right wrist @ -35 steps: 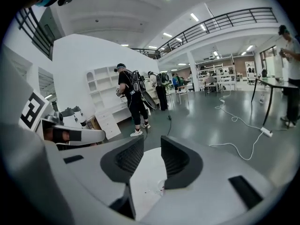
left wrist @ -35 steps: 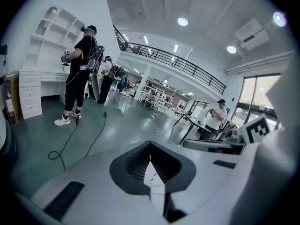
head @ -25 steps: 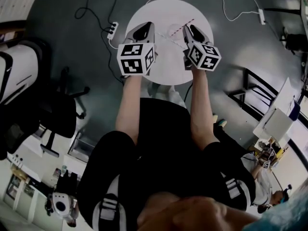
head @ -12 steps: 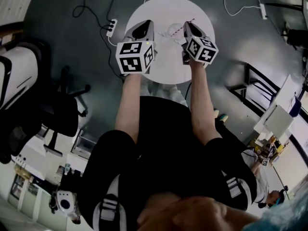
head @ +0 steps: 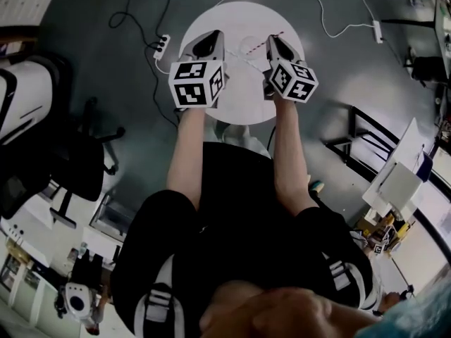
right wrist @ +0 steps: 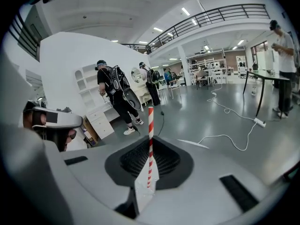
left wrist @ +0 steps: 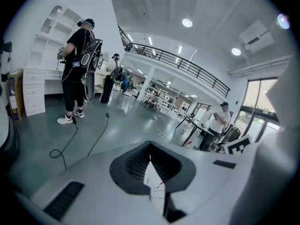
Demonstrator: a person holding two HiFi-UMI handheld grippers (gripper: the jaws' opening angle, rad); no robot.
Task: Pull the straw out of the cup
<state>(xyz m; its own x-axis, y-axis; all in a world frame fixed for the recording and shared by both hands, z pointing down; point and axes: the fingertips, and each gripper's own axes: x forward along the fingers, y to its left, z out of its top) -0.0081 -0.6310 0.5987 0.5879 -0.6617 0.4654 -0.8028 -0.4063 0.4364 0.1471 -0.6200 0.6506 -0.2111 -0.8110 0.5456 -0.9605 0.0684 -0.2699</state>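
A clear plastic cup [head: 246, 48] stands on the round white table [head: 239, 16]. A red-and-white striped straw [head: 279, 32] slants out of it to the right. My right gripper [head: 272, 46] has the straw [right wrist: 150, 125] upright between its jaws. The right gripper [right wrist: 149, 170] is closing, and its pads look pressed on the straw. My left gripper [head: 224, 49] is at the cup's left side. In its own view the left gripper [left wrist: 153, 184] is nearly shut, with a thin sliver of clear plastic with red marks between the pads.
A power strip [head: 163, 44] and black cables lie on the grey floor left of the table, and a white cable [head: 331, 16] runs to the right. A black office chair [head: 63, 167] stands at the left. People [left wrist: 77, 69] stand on the far floor.
The right gripper's jaws have come together round the straw. Both grippers stay at nearly the same place over the table.
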